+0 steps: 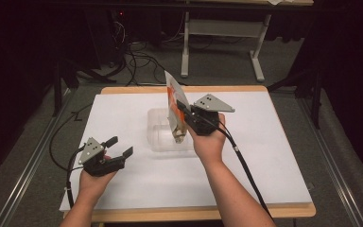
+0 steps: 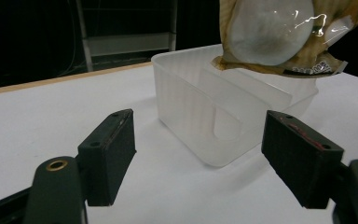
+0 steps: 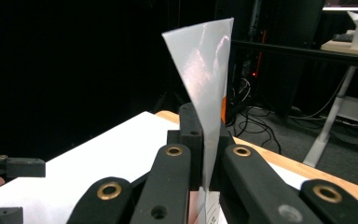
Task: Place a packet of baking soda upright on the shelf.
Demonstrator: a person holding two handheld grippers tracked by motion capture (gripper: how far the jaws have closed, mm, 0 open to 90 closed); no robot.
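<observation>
A see-through plastic box (image 1: pixel 158 135) stands open in the middle of the white tabletop (image 1: pixel 264 156). My right gripper (image 1: pixel 182 108) is shut on a flat food pouch (image 1: pixel 176 106), silver on one side and orange-brown on the other, and holds it upright over the box. In the right gripper view the jaws pinch the silver sheet of the pouch (image 3: pixel 205 70) at its lower part, right gripper (image 3: pixel 204 140). My left gripper (image 1: pixel 120 146) rests open at the front left, nothing between its jaws. From the left gripper (image 2: pixel 200 154) I see the box (image 2: pixel 191 107) ahead and the pouch (image 2: pixel 270 32) hanging above it.
A black cable (image 1: pixel 246 170) trails from the right gripper across the table's front right. Behind the table are a white desk frame (image 1: pixel 222 42) and loose cables on the floor (image 1: pixel 137 59). Wooden table edges (image 1: pixel 189 213) border the white sheet.
</observation>
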